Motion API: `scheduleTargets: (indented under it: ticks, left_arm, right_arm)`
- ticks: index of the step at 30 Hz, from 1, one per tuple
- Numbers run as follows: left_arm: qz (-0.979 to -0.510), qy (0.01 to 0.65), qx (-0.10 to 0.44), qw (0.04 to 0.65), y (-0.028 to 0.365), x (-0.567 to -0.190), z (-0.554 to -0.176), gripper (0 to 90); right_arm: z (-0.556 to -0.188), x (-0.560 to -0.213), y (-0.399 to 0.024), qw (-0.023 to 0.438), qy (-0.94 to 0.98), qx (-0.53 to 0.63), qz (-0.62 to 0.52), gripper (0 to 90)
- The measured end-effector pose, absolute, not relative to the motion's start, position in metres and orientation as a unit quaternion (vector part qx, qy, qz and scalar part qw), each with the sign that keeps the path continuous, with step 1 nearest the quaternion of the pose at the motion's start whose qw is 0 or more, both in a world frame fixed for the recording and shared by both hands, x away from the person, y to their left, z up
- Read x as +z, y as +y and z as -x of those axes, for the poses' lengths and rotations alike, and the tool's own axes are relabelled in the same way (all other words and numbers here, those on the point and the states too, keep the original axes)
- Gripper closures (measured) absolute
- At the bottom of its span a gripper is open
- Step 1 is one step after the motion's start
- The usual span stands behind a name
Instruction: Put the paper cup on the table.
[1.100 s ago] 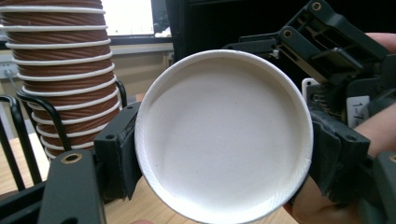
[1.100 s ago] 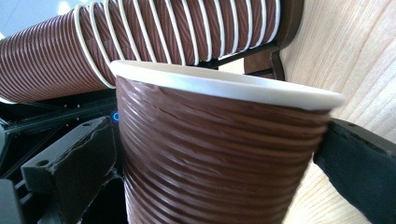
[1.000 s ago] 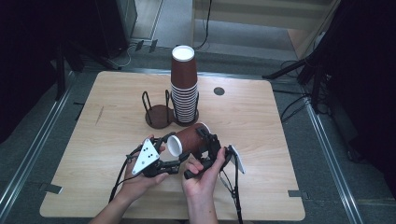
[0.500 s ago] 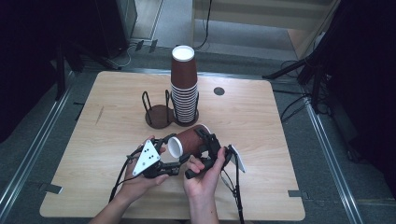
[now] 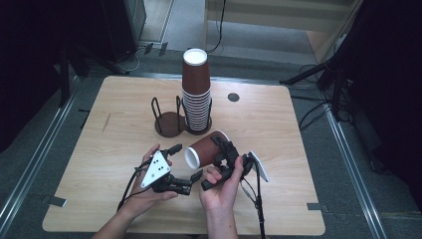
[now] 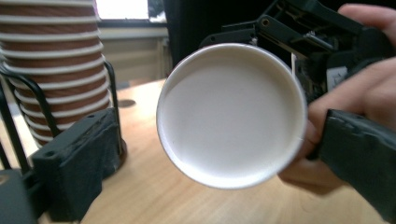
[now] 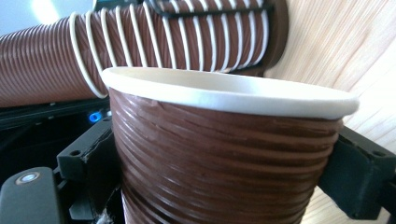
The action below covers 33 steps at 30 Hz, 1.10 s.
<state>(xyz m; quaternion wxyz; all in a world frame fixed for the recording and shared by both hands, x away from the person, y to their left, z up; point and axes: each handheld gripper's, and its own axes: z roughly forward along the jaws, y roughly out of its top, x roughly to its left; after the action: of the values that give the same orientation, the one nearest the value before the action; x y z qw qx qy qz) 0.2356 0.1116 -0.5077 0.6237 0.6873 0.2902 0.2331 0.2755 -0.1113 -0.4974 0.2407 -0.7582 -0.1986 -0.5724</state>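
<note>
One cup clamped by right gripper | lies sideways, mouth toward left gripper | left jaws just spread, empty | near stack

A pale wooden bench with rounded corners stands on grey carpet floor. Metal floor rails run at three and nine o'clock; dark shadow beyond.

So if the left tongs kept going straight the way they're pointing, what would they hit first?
Most likely the open mouth of the brown paper cup, held sideways in the right tongs. The left tongs, jaws just opened, straddle its white rim, though depth is hard to judge.
</note>
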Motion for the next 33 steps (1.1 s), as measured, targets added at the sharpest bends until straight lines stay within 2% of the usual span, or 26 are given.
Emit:
scheduleTargets:
  ticks: [1,7,8,11,12,15,16,18,19,20,21,22,32,33]
  left_arm:
    - [-0.693,0.295,0.237,0.614,0.112,-0.509,-0.235,0.0]
    - [-0.696,0.315,0.233,0.601,0.120,-0.514,-0.235,0.0]
    - [-0.698,0.318,0.235,0.597,0.123,-0.515,-0.236,0.0]
    - [-0.697,0.329,0.236,0.592,0.130,-0.517,-0.237,0.0]
    - [-0.697,0.333,0.240,0.588,0.134,-0.518,-0.237,0.0]
    - [-0.696,0.342,0.243,0.583,0.142,-0.520,-0.237,0.0]
    - [-0.696,0.347,0.246,0.578,0.146,-0.520,-0.237,0.0]
    - [-0.695,0.354,0.249,0.575,0.152,-0.521,-0.237,0.0]
    - [-0.691,0.363,0.250,0.572,0.159,-0.522,-0.237,0.0]
    - [-0.691,0.363,0.250,0.572,0.159,-0.522,-0.237,0.0]
    - [-0.691,0.369,0.253,0.568,0.164,-0.523,-0.237,0.0]
    - [-0.690,0.373,0.255,0.566,0.168,-0.523,-0.236,0.0]
    - [-0.670,0.418,0.273,0.550,0.207,-0.533,-0.229,0.0]
    - [-0.668,0.426,0.277,0.545,0.215,-0.534,-0.228,0.0]
  right_arm:
    - [-0.275,-0.494,-0.114,0.223,-0.203,-0.576,0.760,11.1]
    - [-0.275,-0.484,-0.119,0.189,-0.223,-0.590,0.753,11.4]
    - [-0.273,-0.478,-0.120,0.161,-0.235,-0.590,0.756,11.5]
    - [-0.273,-0.474,-0.121,0.139,-0.244,-0.590,0.757,11.6]
    - [-0.273,-0.470,-0.122,0.114,-0.256,-0.591,0.756,11.7]
    - [-0.273,-0.467,-0.123,0.094,-0.265,-0.595,0.753,11.7]
    - [-0.272,-0.464,-0.123,0.069,-0.280,-0.598,0.748,11.7]
    - [-0.273,-0.463,-0.123,0.060,-0.285,-0.602,0.743,11.7]
    - [-0.272,-0.460,-0.123,0.038,-0.294,-0.603,0.741,11.7]
    - [-0.272,-0.460,-0.123,0.038,-0.294,-0.603,0.741,11.7]
    - [-0.272,-0.459,-0.123,0.024,-0.299,-0.601,0.741,11.7]
    - [-0.270,-0.457,-0.123,-0.013,-0.307,-0.598,0.740,11.7]
    - [-0.271,-0.456,-0.128,-0.096,-0.342,-0.587,0.728,11.7]
    - [-0.270,-0.455,-0.129,-0.121,-0.350,-0.583,0.723,11.7]
